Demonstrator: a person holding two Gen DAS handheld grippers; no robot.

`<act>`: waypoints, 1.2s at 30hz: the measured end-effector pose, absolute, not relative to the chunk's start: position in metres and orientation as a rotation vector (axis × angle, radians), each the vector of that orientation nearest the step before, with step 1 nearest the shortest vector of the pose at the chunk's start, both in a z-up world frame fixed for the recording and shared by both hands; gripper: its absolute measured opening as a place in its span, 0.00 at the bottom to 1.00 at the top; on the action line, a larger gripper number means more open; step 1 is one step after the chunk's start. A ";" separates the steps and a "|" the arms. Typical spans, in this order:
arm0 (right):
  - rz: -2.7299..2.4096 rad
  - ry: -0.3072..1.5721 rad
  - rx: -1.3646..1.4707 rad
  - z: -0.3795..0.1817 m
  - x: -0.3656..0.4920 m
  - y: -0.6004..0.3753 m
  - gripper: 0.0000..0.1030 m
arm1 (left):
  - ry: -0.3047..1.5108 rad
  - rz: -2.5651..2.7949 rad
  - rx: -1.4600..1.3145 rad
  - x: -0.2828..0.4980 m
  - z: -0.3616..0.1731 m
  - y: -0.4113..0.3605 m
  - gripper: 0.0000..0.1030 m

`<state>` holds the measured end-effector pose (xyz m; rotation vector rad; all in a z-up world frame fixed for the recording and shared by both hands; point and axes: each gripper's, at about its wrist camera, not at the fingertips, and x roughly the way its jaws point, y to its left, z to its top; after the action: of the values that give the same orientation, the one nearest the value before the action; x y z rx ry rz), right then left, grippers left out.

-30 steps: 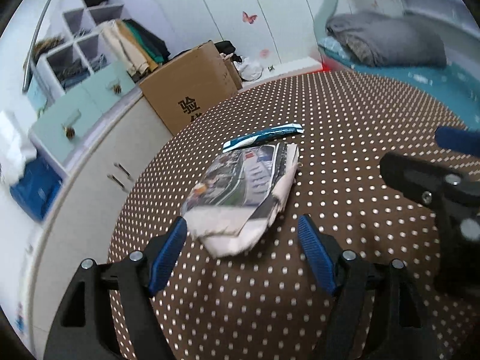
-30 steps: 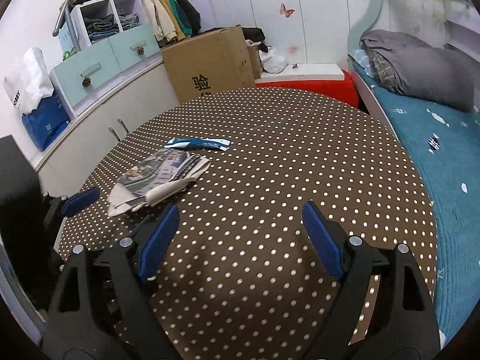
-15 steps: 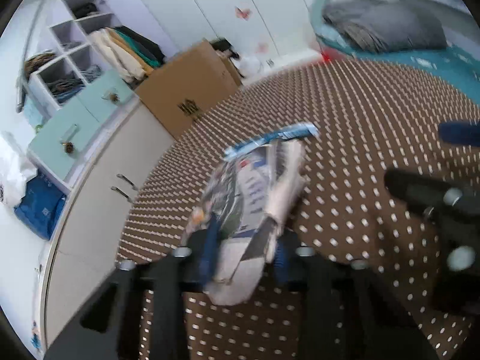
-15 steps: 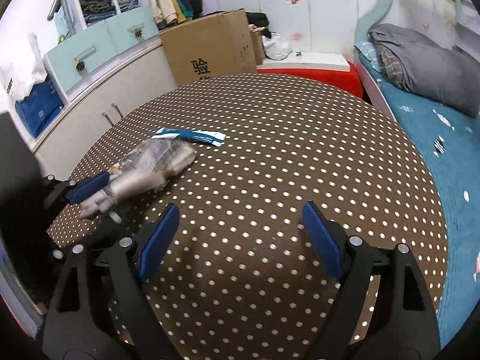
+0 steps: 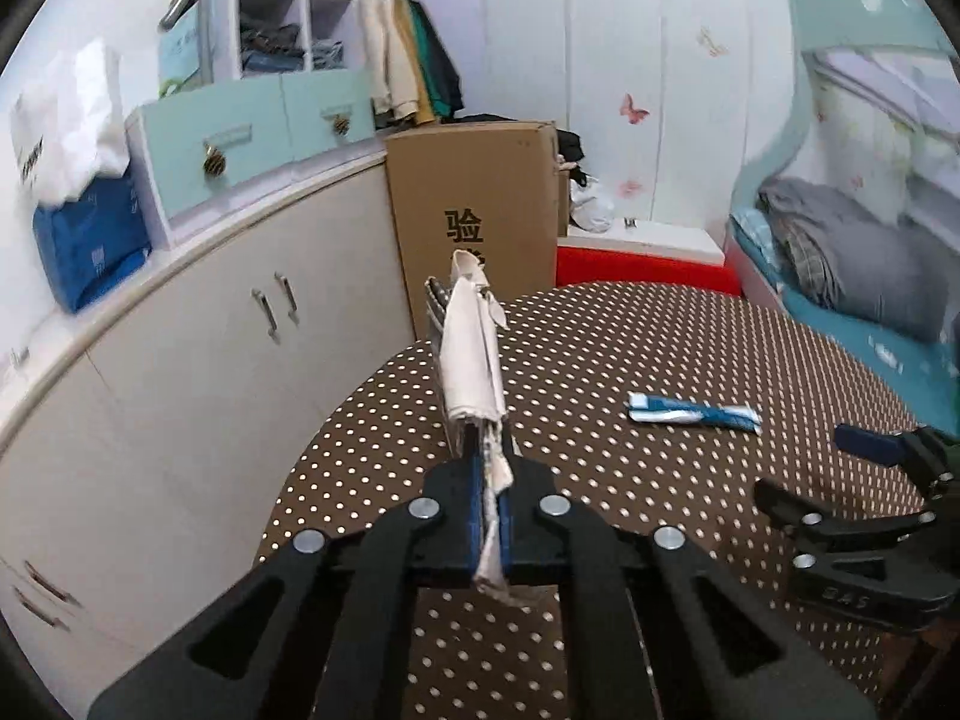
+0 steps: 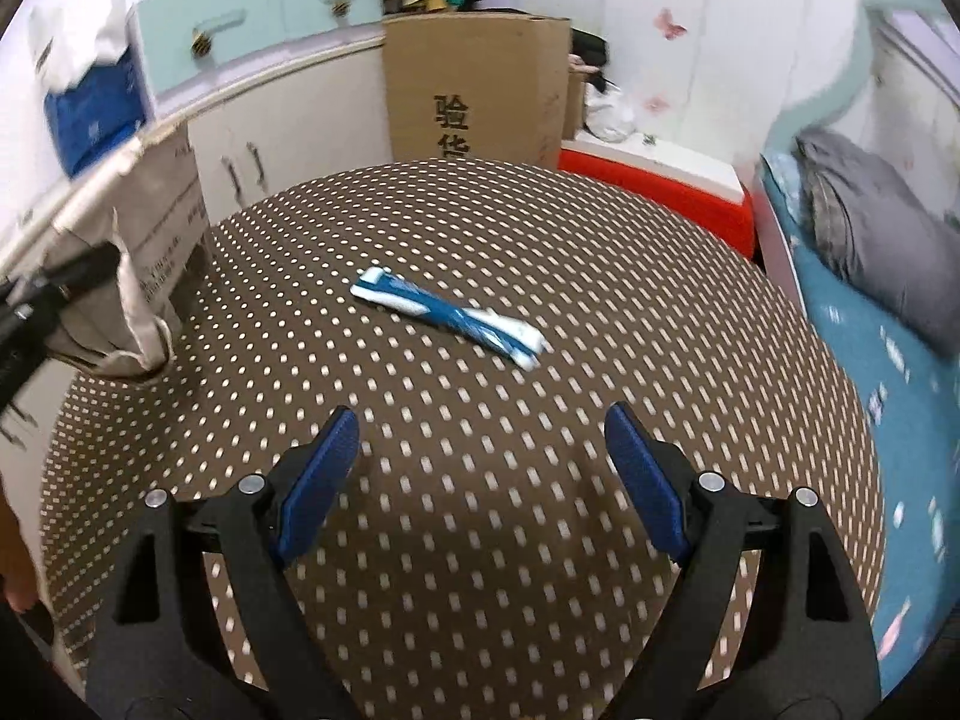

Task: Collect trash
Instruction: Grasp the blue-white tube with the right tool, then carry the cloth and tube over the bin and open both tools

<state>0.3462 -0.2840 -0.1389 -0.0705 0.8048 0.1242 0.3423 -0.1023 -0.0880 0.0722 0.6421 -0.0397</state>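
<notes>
The left gripper (image 5: pixel 491 510) has its jaws pressed together on a folded newspaper (image 5: pixel 471 354), held on edge above the left rim of the dotted table (image 6: pixel 480 540). The right gripper (image 6: pixel 480 468) hovers over the table with jaws spread. A blue wrapper (image 6: pixel 447 318) lies flat near the table centre, beyond the right gripper

Left claw (image 5: pixel 491 510) has clamped and apparently lifted the folded newspaper (image 5: pixel 471 354).
</notes>
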 end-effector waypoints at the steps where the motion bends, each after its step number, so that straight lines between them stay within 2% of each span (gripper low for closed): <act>1: 0.132 0.808 -0.101 -0.141 0.356 -0.278 0.80 | 0.646 -0.029 0.064 0.346 -0.089 -0.099 0.04; 14: 0.151 0.860 -0.185 -0.159 0.433 -0.261 0.78 | 0.638 0.020 0.005 0.374 -0.098 -0.069 0.04; 16: 0.171 0.875 -0.156 -0.160 0.440 -0.263 0.67 | 0.636 0.009 0.000 0.374 -0.097 -0.068 0.04; 18: 0.211 0.896 -0.099 -0.159 0.444 -0.266 0.37 | 0.631 -0.004 -0.005 0.371 -0.096 -0.067 0.04; 22: 0.198 0.908 -0.142 -0.155 0.438 -0.253 0.17 | 0.628 -0.027 -0.014 0.362 -0.093 -0.064 0.04; 29: 0.262 0.886 -0.134 -0.139 0.394 -0.216 0.15 | 0.615 -0.048 -0.039 0.331 -0.082 -0.045 0.04; 36: 0.398 0.801 -0.076 -0.108 0.335 -0.160 0.15 | 0.588 -0.020 -0.091 0.282 -0.071 0.010 0.04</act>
<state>0.3351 -0.1601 -0.1080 -0.0756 0.8006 0.3983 0.2815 0.0104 -0.0707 -0.0910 0.5885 -0.0204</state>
